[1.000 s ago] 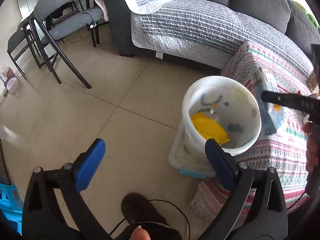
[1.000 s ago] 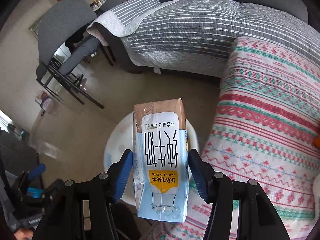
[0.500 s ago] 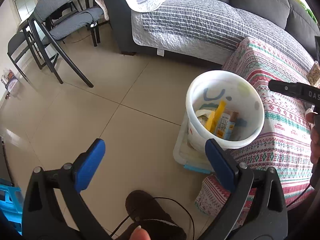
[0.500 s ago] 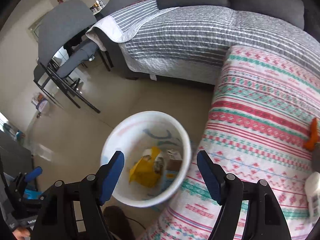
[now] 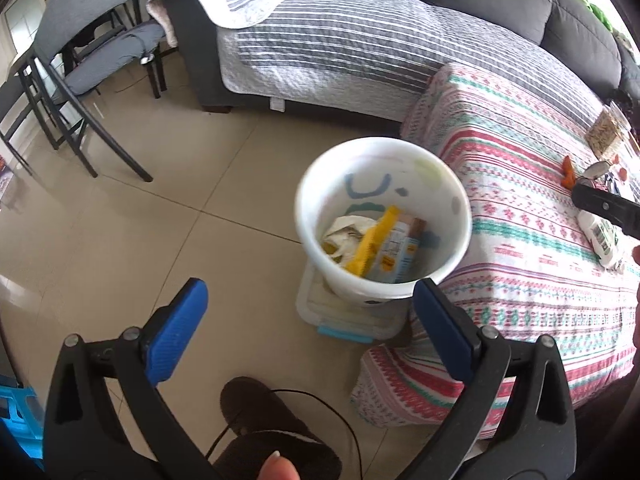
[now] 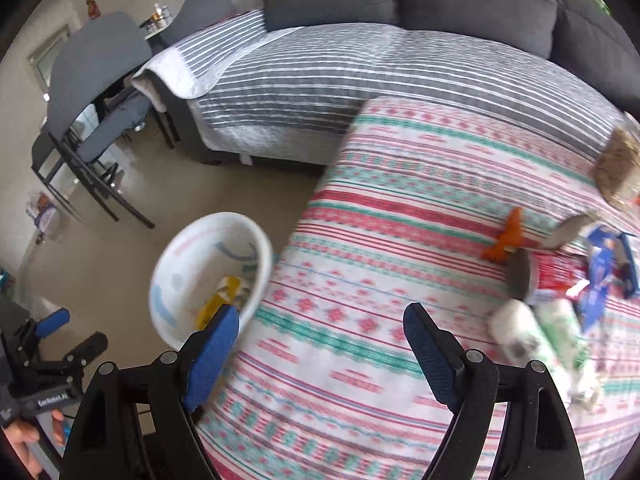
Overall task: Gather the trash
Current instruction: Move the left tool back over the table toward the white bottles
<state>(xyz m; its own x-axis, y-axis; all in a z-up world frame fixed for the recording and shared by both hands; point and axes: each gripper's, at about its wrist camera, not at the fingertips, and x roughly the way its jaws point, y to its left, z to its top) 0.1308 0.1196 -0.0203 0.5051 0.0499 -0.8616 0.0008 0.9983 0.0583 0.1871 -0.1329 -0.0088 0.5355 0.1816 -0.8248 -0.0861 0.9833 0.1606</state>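
Note:
A white bin stands on the floor beside the table with the patterned cloth; it also shows in the right wrist view. In it lie a milk carton, a yellow wrapper and crumpled paper. My left gripper is open and empty, above the floor in front of the bin. My right gripper is open and empty over the table's cloth. Trash lies at the table's right: a white bottle, a blue packet, an orange piece.
A grey sofa with a striped cover stands behind the table. Dark chairs stand at the far left. A clear box with a blue latch sits under the bin. A slippered foot is below my left gripper.
My right gripper let go of the milk carton, which now lies in the bin. It then swung right over the table towards the trash there. The left gripper stayed open.

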